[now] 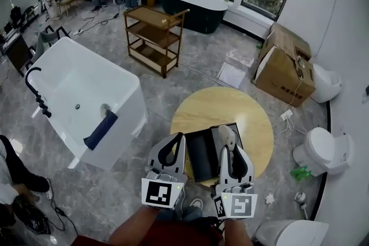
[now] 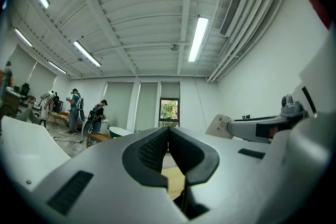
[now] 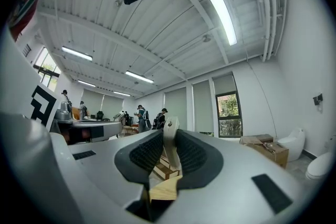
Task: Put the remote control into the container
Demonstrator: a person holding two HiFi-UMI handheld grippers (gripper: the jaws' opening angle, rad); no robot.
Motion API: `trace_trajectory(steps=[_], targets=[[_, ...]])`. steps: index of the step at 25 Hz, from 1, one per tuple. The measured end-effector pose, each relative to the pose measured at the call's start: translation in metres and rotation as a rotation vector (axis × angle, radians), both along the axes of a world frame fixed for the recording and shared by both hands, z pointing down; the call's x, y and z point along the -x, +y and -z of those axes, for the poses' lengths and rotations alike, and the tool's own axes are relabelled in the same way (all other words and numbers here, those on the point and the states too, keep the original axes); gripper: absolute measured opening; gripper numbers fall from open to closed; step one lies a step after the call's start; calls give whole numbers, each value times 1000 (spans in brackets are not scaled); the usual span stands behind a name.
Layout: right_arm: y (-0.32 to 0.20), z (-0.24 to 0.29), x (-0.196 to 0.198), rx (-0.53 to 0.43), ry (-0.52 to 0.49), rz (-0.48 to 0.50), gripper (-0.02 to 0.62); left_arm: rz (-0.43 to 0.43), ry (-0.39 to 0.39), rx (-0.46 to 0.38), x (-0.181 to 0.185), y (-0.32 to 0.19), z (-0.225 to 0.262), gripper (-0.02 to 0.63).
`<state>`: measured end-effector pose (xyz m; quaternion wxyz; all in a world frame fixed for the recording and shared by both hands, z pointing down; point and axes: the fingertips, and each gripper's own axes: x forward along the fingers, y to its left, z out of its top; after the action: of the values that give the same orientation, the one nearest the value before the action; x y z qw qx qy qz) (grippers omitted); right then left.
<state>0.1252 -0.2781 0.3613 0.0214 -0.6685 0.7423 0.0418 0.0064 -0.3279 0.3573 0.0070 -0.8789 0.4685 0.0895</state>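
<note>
A round wooden table fills the middle of the head view, and on its 6 o'clock edge sits the open black container, with the person's two claws held side by side over its near side. The right claw is the one that matters: it is at the container's 4 o'clock corner and clamps the pale remote control between its ribbed pads, jaws parted only by the width of the remote. The remote's long axis runs along the jaws, its free end sticking out toward 12 o'clock over the right part of the container. The container's dark floor lies from 9 to 11 o'clock of that free end. How high the remote hangs above it cannot be told. The left claw hovers at the container's 8 o'clock corner, jaws pressed together with nothing between them, and looks to have no part in the placing. The remote is not yet in the container. Judging from this, the coming move is a short carry toward 10 o'clock, a lowering, then a release, and the right claw is plainly the nearer one for it.
</note>
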Motion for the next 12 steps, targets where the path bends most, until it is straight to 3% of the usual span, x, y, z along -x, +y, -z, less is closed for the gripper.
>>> trace_trajectory(steps=[4,12], targets=[[-8,-6,-14,14,3,31,97,30,30,-24,-14,-1,4,15],[-19,-31,-21,65,3,81,97,40,18,-46,-28,-1,-1,15]])
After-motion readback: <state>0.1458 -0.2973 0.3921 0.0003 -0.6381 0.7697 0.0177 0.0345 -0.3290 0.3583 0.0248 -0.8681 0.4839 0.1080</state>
